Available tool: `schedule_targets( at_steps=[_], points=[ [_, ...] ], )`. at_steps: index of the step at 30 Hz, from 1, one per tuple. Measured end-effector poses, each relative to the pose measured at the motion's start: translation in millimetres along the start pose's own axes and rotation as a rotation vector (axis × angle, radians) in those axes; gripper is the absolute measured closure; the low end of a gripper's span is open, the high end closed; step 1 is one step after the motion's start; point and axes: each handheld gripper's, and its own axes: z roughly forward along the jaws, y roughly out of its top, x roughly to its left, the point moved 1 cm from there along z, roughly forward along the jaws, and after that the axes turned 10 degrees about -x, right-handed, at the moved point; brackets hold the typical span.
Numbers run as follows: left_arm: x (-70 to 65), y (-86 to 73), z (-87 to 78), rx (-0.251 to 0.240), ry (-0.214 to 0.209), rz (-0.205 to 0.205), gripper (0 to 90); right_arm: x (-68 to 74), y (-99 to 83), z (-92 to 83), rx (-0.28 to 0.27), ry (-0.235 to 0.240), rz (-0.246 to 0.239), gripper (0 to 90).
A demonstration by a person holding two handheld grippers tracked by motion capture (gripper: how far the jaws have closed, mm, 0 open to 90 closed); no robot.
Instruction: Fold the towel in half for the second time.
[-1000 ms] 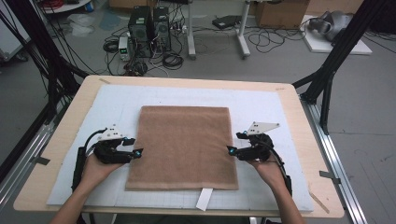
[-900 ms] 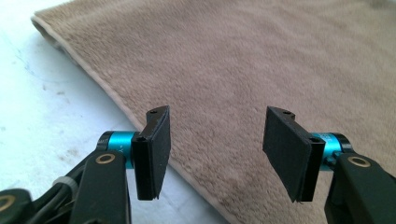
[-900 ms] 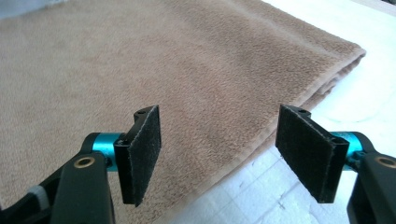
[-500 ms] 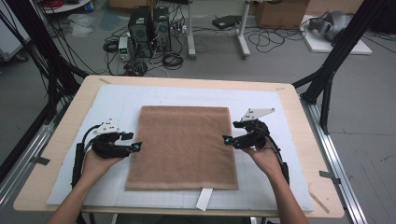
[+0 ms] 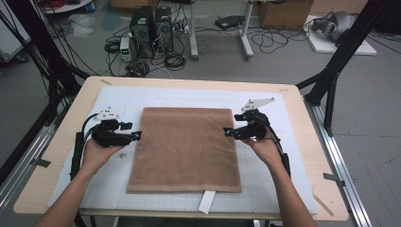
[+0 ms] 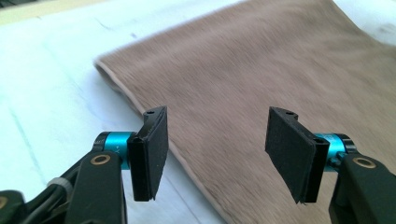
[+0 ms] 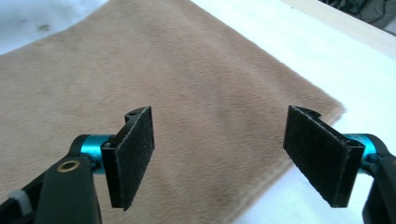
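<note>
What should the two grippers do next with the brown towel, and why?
Probably lower both and pinch its side edges. The towel lies flat, the left gripper and the right gripper are open with nothing between their fingers, each beside an edge, so neither holds it yet.

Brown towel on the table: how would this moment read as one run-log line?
brown towel: flat on white mat | left hand-held gripper: open, at left edge | right hand-held gripper: open, jaws just opening, at right edge | nothing held

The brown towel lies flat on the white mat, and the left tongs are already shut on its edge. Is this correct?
Not quite. The brown towel does lie flat on the white mat, but the left tongs are open, nothing pinched between their pads. The left gripper view shows them above the towel's edge, holding nothing.
</note>
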Motion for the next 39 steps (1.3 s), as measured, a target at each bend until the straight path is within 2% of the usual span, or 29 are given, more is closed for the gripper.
schedule_targets(
  at_steps=[2,3,10,14,15,18,20,24,29,32,34,36,39],
  points=[
    [3.6,8.6,3.4,0.0,0.018,0.007,39.5,-4.6,4.7,0.5,-0.011,-0.007,-0.004,24.3],
    [5.4,12.7,4.7,-0.007,0.023,0.013,39.6,-8.1,8.4,1.3,-0.008,-0.006,0.007,24.2],
    [19.2,38.8,22.4,0.008,0.058,0.036,40.4,-26.6,29.0,11.1,0.006,-0.043,-0.013,25.1],
    [27.0,47.6,37.7,0.002,0.092,0.043,41.6,-38.7,26.7,23.7,0.005,-0.064,-0.013,27.8],
    [29.3,48.0,42.8,0.008,0.096,0.034,41.5,-42.2,23.8,28.1,0.012,-0.072,-0.009,28.6],
    [33.7,45.4,58.2,0.032,0.114,0.031,42.5,-52.1,14.1,40.7,0.041,-0.087,-0.001,31.7],
    [37.3,42.4,66.1,0.028,0.124,0.018,44.6,-58.5,8.8,46.6,0.045,-0.097,0.007,34.5],
    [48.5,32.2,78.7,0.011,0.147,-0.049,46.4,-68.0,0.6,55.0,0.044,-0.125,0.033,36.8],
    [58.8,16.9,91.5,0.062,0.175,-0.092,46.4,-76.8,-12.1,66.3,0.073,-0.136,0.087,36.4],
    [62.0,8.1,97.8,0.104,0.174,-0.101,45.7,-79.0,-18.0,71.2,0.096,-0.133,0.115,35.8],
    [63.2,3.1,101.5,0.13,0.172,-0.106,44.5,-80.9,-20.9,73.8,0.099,-0.133,0.115,35.6],
    [64.1,0.7,103.0,0.126,0.166,-0.125,43.7,-81.5,-22.9,75.4,0.106,-0.134,0.129,35.7],
    [63.8,-0.2,104.5,0.129,0.157,-0.122,44.4,-82.7,-25.5,77.6,0.113,-0.135,0.139,35.9]
  ],
)
